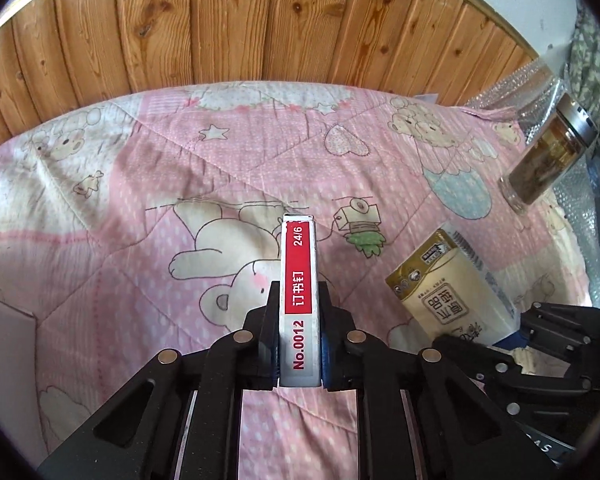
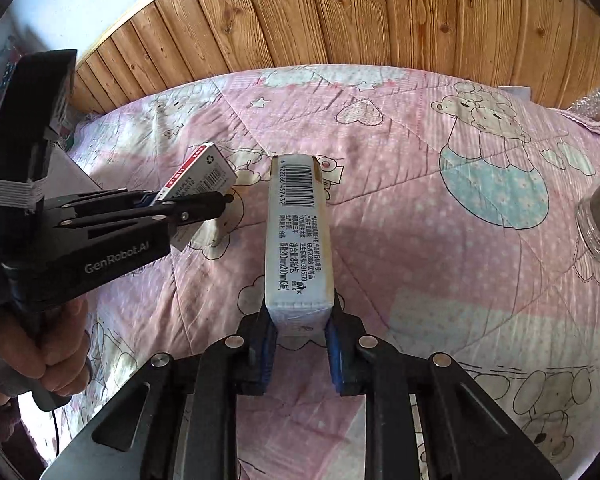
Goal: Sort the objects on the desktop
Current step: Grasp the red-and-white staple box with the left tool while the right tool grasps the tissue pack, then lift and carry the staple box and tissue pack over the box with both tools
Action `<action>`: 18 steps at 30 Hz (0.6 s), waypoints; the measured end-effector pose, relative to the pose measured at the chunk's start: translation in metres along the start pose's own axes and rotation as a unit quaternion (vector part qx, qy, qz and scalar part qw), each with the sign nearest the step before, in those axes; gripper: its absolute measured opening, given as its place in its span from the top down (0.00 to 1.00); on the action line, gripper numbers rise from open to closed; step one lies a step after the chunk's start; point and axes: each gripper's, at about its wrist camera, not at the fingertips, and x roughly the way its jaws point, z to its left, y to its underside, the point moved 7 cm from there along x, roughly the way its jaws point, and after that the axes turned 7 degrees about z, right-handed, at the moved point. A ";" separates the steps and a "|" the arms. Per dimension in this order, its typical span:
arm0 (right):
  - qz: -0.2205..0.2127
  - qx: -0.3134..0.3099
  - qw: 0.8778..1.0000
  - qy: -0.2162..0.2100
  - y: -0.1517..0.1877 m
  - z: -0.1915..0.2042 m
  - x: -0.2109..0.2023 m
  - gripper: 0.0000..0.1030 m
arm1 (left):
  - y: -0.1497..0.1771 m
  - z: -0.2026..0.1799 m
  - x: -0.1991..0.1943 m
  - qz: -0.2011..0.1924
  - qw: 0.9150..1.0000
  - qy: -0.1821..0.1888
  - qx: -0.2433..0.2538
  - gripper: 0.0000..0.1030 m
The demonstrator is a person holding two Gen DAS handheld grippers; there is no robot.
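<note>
Pads of the left tool clamp the staple box at lower centre; the right tool clamps the tissue pack likewise. Both are gripped; next, probably, carrying each across the pink quilt toward the glass jar, upper right.

My staple box is white with a red band — my quilt pink, dotted, with bears.
</note>
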 end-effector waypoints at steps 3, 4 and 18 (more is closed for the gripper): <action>0.003 -0.006 1.000 0.003 0.004 0.011 -0.005 0.78 | 0.009 0.001 -0.023 -0.006 1.000 0.011 -0.009 0.86; 0.004 -0.008 1.000 0.005 0.004 0.015 -0.007 0.78 | 0.013 0.001 -0.031 -0.007 1.000 0.016 -0.012 0.86; 0.019 -0.026 0.999 0.017 0.051 0.082 -0.052 0.78 | 0.089 0.043 -0.126 -0.029 0.996 -0.054 -0.062 0.86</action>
